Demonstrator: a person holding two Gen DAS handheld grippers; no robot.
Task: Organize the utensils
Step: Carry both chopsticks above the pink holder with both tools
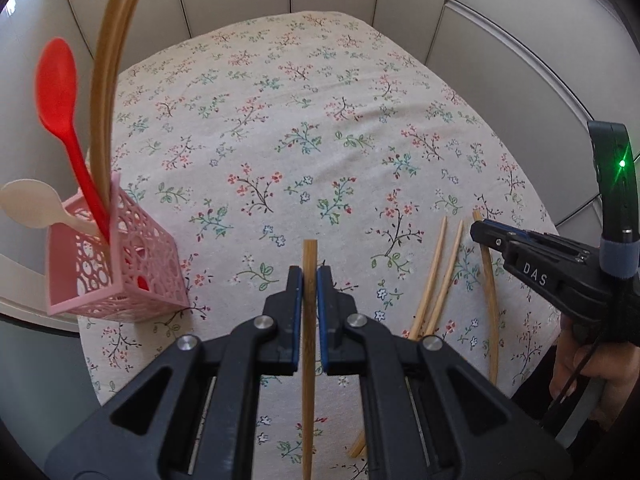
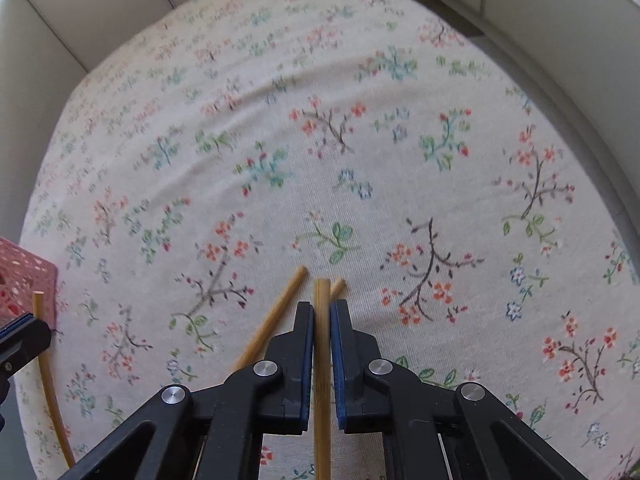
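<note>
Two grippers, one chopstick each: my left gripper pinches a chopstick, and my right gripper squeezes another chopstick. Two more sticks lie on the flowery desk. My pink basket sits far left, holding spoons.

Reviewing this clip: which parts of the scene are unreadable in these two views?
- Lower end of the chopstick in the left tongs: left wrist view, cut off by the bottom edge.
- Pink basket: right wrist view, mostly cut off by the left edge.
- Spoon handle ends inside the basket: left wrist view, screened by its lattice wall.
- Far tablecloth pattern: right wrist view, blurred.
</note>
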